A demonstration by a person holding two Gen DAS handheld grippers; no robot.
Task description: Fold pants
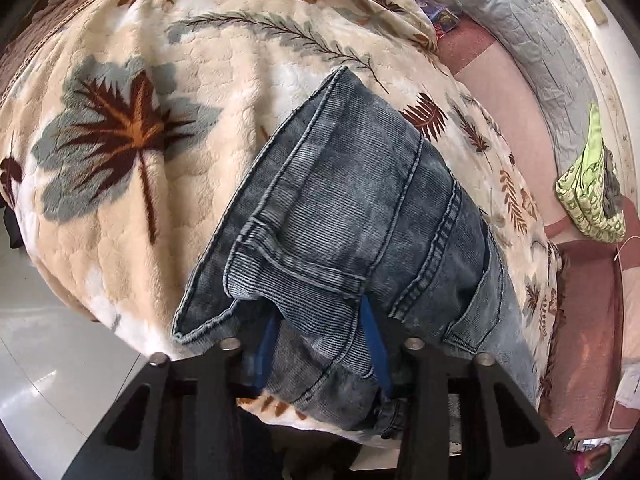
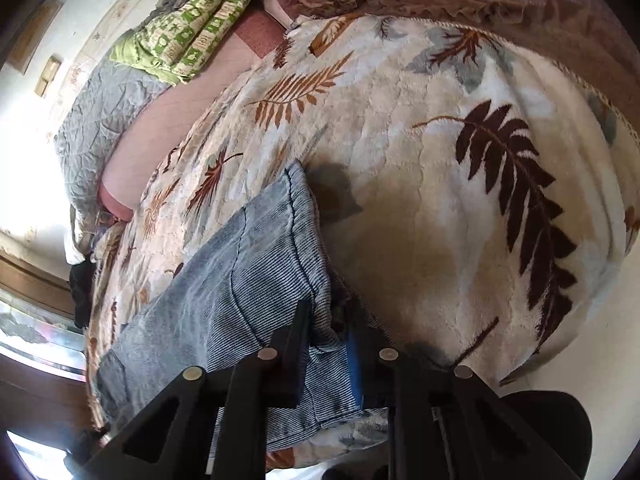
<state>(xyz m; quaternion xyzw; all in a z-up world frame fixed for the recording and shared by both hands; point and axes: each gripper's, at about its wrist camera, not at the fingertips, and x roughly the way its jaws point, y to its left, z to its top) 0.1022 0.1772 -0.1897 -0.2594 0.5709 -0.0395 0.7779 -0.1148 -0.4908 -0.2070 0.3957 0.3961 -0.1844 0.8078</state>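
Jeans [image 1: 352, 216] are lying limp and heavyish on the blanket [image 1: 120, 128]; left gripper [image 1: 320, 344] and right gripper [image 2: 340, 344] are both clamping thick hem edges, gripping well.

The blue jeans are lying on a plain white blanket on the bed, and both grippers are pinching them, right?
Not quite. The faded blue denim jeans lie on a cream fleece blanket printed with brown and grey leaves, not a plain white one; the left wrist view shows it. The rest holds: the left gripper and right gripper both pinch denim.
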